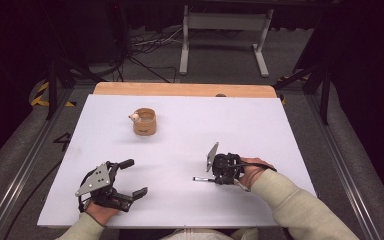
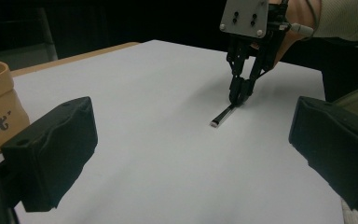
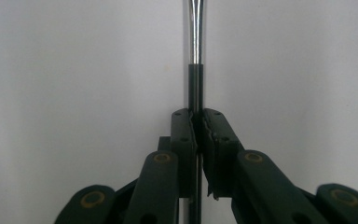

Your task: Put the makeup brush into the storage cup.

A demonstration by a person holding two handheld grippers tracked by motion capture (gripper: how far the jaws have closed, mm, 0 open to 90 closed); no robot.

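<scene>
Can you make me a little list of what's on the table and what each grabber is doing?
table: white tabletop with a wooden strip along its far edge
cup: tan round container standing on the far left part of the table, something small and pale at its rim
left gripper: jaws wide apart, holding nothing, near the table's front edge
right gripper: jaws closed on a thin stick
stick: slim black and silver tool, lying low along the table, too thin to name
</scene>
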